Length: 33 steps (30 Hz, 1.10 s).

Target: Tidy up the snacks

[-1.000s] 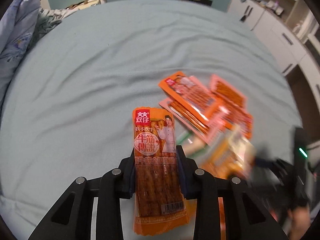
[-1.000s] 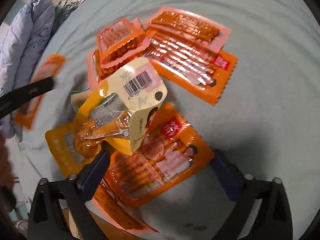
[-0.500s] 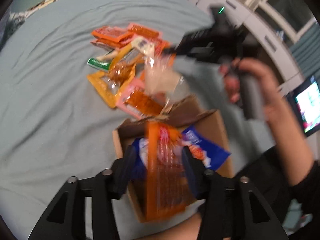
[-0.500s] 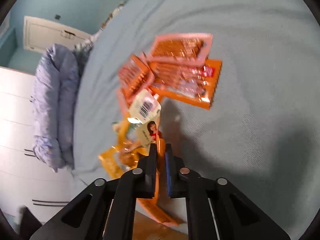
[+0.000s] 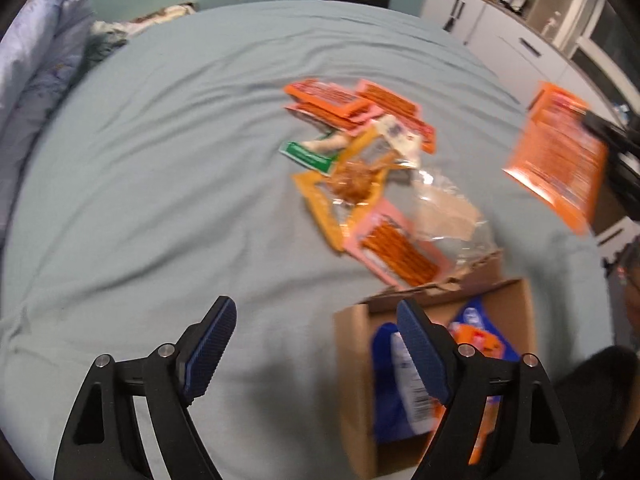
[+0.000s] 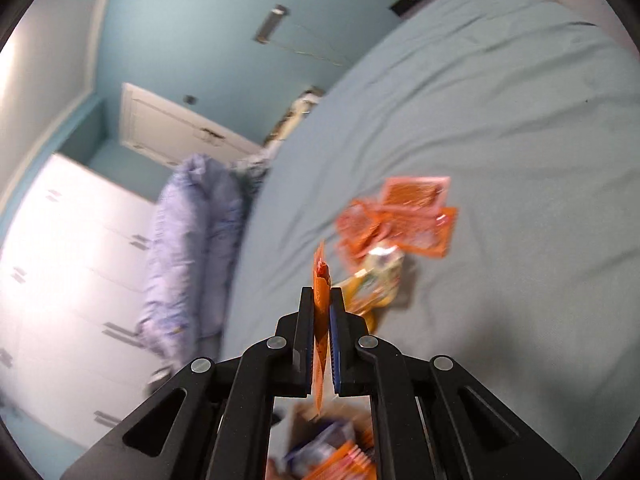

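My left gripper is opening with nothing between its jaws, beside the cardboard box. My right gripper clamps an orange snack packet above the bed; the remaining snacks lie piled there.

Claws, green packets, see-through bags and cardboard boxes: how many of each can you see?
Black two-finger claws: 2 (left claw opening with nothing in it, right claw shut on an orange snack packet)
Green flat snack packet: 1
Clear crinkled plastic bag: 1
Brown cardboard box: 1
Total: 5
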Available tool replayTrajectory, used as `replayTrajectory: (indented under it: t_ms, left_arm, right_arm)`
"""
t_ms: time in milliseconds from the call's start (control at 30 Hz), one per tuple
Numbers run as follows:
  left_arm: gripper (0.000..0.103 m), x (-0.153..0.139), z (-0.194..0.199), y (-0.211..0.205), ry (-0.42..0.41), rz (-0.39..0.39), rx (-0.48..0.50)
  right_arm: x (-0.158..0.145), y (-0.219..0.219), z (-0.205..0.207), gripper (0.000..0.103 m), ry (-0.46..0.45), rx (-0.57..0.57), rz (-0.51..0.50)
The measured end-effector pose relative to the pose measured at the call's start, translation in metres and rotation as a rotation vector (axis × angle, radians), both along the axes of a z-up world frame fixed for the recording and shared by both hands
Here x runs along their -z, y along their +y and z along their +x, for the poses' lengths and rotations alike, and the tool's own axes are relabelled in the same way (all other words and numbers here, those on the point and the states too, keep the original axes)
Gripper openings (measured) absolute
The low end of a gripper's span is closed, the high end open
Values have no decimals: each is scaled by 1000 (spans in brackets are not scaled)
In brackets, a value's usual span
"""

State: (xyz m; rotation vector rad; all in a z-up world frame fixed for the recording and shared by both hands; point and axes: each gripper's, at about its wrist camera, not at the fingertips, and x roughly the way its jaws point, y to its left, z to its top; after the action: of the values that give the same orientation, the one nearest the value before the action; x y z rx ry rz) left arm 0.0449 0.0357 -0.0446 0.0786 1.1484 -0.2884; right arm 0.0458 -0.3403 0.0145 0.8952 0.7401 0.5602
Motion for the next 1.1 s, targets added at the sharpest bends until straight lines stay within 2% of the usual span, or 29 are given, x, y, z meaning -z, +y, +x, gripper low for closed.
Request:
replayTrajectory:
  t_ms: [100, 167, 267, 333, 400, 433, 467, 533, 567, 633, 733, 833, 933, 967, 1000, 1033, 1100]
  left_arm:
    - [83, -1, -1, 4, -41, 36, -22]
    - [83, -3, -4, 7, -60, 41, -34]
    - [83, -7, -6, 10, -84, 65, -49]
    - [83, -10, -7, 11, -100, 81, -59]
    - [83, -12, -8, 14, -117, 97, -73]
    - [83, -13, -9, 17, -128, 106, -82]
    - [83, -13, -11, 18, -134, 116, -91]
    - [83, -13, -12, 23, -141, 137, -113]
    - [83, -13, -13, 25, -141, 141, -123]
    - [83, -12, -12, 29, -134, 136, -138]
    - [83, -12, -9, 34, -91, 109, -169]
    - [84, -13, -10, 39, -63, 19, -175]
    - [86, -9, -7, 38, -35, 53, -189]
    - [86, -8, -5, 39, -20, 40, -195]
    - [86, -8, -4, 40, -11, 1, -194]
    - [86, -7, -3, 41, -3, -37, -189]
    - [86, 1, 3, 42, 40, -60, -196]
  right_arm:
    - [11, 7, -37, 5, -28, -52, 86]
    - [30, 19, -57, 5, -4, -118, 103]
    - [57, 44, -74, 8, 87, -169, 46]
    - [70, 55, -73, 11, 165, -138, -33]
    - [77, 60, -65, 32, 243, -55, -211]
    - [74, 57, -63, 51, 244, -35, -226]
    - [74, 53, -61, 66, 242, -15, -212]
    - [72, 44, -59, 73, 227, 16, -122]
    - [70, 39, -60, 73, 209, 44, -94]
    - [64, 31, -69, 73, 162, 143, -132]
    - [57, 26, -86, 73, 149, 308, -329]
    - [51, 35, -83, 73, 194, 279, -462]
    - [38, 49, -81, 73, 194, 276, -643]
    - [33, 60, -73, 73, 219, 296, -760]
    - [31, 67, -66, 73, 236, 302, -811]
    - [30, 70, -64, 73, 241, 300, -836]
    - [34, 77, -56, 73, 233, 264, -793]
